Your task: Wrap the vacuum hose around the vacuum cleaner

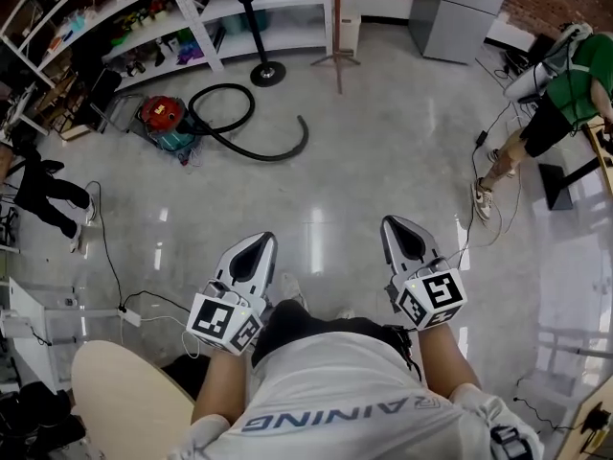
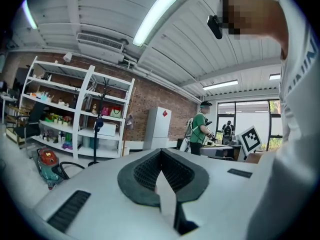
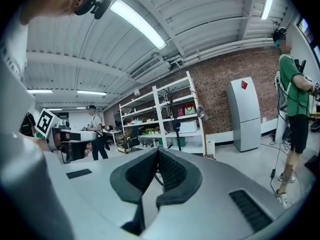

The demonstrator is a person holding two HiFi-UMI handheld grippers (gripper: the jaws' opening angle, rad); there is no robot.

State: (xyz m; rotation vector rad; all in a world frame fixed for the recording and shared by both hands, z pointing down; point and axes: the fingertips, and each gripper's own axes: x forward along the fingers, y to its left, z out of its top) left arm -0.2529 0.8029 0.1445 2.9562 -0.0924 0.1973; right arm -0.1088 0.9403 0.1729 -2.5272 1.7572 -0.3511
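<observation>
The left tongs [image 1: 261, 244] and the right tongs [image 1: 397, 224] are held out side by side in front of the person's white shirt [image 1: 335, 391], well above the pale polished floor [image 1: 383, 161]; both point roughly level towards the far side of the room. In the left gripper view the left tongs [image 2: 161, 152] have their dark ribbed pads [image 2: 145, 171] meeting at the tip, with nothing between them; in the right gripper view the right tongs [image 3: 157, 152] are likewise pressed together and empty.

The red and teal canister vacuum cleaner [image 1: 163, 123] sits on the floor far ahead and to the left, just in front of the white shelving rack [image 1: 220, 8]; it also shows low at the left edge of the left gripper view [image 2: 47, 164]. Its black flexible vacuum hose [image 1: 259, 157] lies loose on the floor; it loops once beside the canister, then trails off to the right in an open curve, not wound around the body. Both tongs are well apart from the vacuum cleaner and the hose.

A black stand with a round base [image 1: 266, 70] is near the rack; a person in a green shirt [image 1: 565, 94] stands at the right edge.
</observation>
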